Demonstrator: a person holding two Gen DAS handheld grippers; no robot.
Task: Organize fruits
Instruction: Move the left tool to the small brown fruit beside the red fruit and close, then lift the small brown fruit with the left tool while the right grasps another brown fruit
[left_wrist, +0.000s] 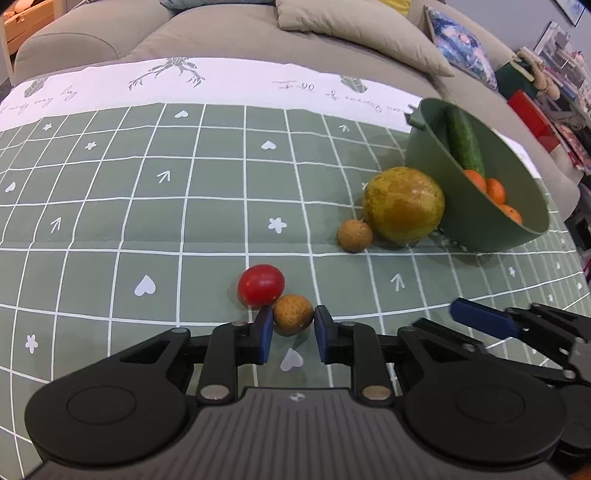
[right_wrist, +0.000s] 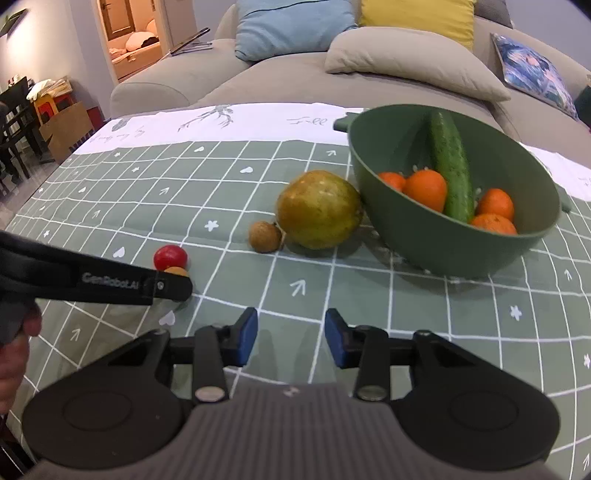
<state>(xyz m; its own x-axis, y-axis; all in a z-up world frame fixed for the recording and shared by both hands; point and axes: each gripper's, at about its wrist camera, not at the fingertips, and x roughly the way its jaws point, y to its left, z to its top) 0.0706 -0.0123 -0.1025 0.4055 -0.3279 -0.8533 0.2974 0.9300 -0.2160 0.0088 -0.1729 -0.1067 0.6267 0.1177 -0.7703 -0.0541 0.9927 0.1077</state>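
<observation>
Left gripper (left_wrist: 293, 325), blue pads closed on a small brown fruit (left_wrist: 293, 315) resting on the green grid cloth (left_wrist: 147, 206); a red cherry tomato (left_wrist: 260, 285) touches that fruit at its 10 o'clock. From the right wrist the held fruit is largely hidden behind the left gripper's dark finger, only an orange-brown sliver showing beneath the tomato. Right gripper (right_wrist: 291, 338), jaws apart with nothing between them, only cloth showing in the gap. A second small brown fruit (right_wrist: 265, 236) lies just beside a large yellow-green fruit (right_wrist: 319, 209), which touches the green bowl (right_wrist: 443, 251) at its 3 o'clock. The bowl holds a cucumber (right_wrist: 452, 170) leaning on the rim and several oranges (right_wrist: 424, 189), partly covered by it. A hand (right_wrist: 14, 343) is cut off at the 9 o'clock edge. Behind the cloth's white printed border stands a beige sofa (right_wrist: 295, 81) with cushions; an open doorway at 11 o'clock is too blurred to read.
</observation>
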